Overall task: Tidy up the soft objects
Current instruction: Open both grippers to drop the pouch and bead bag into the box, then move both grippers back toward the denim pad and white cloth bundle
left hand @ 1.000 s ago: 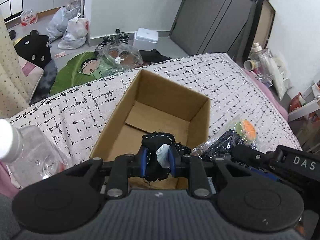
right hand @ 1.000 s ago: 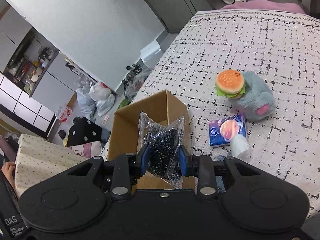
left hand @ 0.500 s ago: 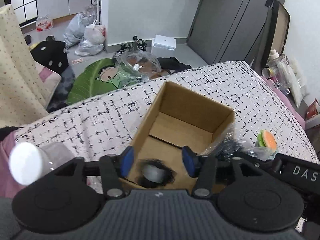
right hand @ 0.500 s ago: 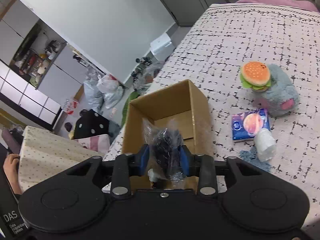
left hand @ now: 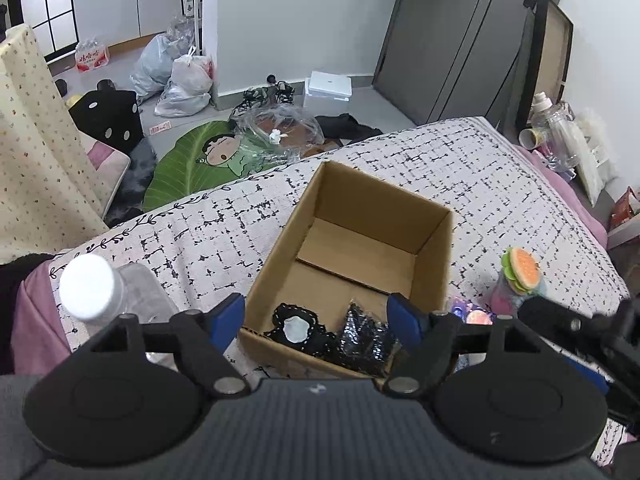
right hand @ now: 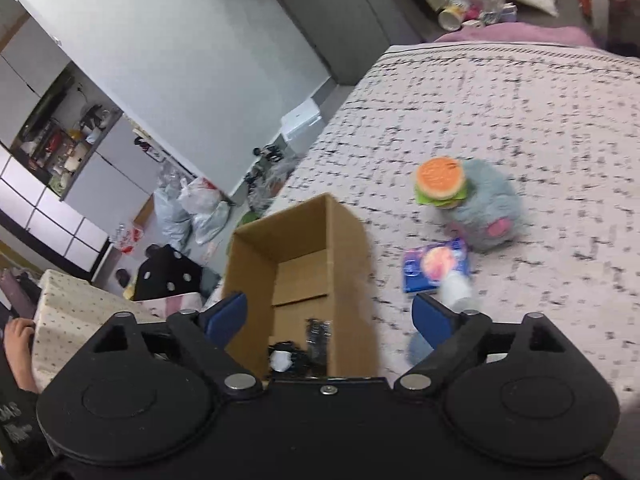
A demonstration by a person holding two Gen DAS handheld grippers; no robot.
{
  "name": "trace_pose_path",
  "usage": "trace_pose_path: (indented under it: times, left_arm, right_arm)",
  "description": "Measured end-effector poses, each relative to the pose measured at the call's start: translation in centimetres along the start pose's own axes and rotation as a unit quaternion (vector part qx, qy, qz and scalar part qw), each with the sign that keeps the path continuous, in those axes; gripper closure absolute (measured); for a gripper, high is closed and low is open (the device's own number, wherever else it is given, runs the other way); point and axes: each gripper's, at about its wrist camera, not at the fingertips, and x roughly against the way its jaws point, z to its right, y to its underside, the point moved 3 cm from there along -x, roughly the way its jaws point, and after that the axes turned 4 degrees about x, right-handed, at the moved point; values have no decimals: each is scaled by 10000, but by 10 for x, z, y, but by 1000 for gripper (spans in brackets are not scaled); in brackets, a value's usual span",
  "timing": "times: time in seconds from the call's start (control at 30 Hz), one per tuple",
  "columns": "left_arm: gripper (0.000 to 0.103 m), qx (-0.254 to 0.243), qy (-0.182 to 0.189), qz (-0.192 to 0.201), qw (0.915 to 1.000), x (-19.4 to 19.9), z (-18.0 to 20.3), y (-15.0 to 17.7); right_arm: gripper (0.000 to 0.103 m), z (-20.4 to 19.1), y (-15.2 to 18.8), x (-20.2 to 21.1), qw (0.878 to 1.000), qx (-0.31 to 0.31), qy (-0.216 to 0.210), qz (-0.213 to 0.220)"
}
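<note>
An open cardboard box (left hand: 434,256) stands on the patterned bed cover; it also shows in the right wrist view (right hand: 348,264). Inside at its near end lie a black soft piece with a white patch (left hand: 296,326) and a clear bag of black items (left hand: 364,342). My left gripper (left hand: 316,316) is open and empty above the box's near end. My right gripper (right hand: 330,318) is open and empty above the box. A burger plush (right hand: 440,184), a grey-blue plush (right hand: 490,208) and a blue tissue pack (right hand: 436,266) lie right of the box.
A clear bottle with a white cap (left hand: 92,292) lies at the bed's left edge. A white roll (right hand: 456,292) and a blue cloth (right hand: 420,346) lie near the tissue pack. Bags and clutter cover the floor beyond the bed (left hand: 180,76).
Both grippers opened and let go: the black soft piece and the clear bag dropped into the box. Both grippers have drawn back and up from the box.
</note>
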Motion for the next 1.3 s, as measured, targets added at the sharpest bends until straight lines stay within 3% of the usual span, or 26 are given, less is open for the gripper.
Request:
trace_pose_path:
  times: [0.2,0.33,0.83,1.3]
  left_arm:
    - [20,-77,19,133,9999,17,10,6]
    - [20,-182,62,167,9997,28,20,11]
    - [20,-395,280,226,9986,52,53,29]
    - [20,-587,273,160,9978,48,77,49]
  right_arm:
    - [12,21,2,22,9999,4,102,118]
    - [7,36,0,42,9995,-45,113,290]
    - [7,86,-3,82,9976,-449,59,521]
    - [7,112,4,78,9974,-564,25,445]
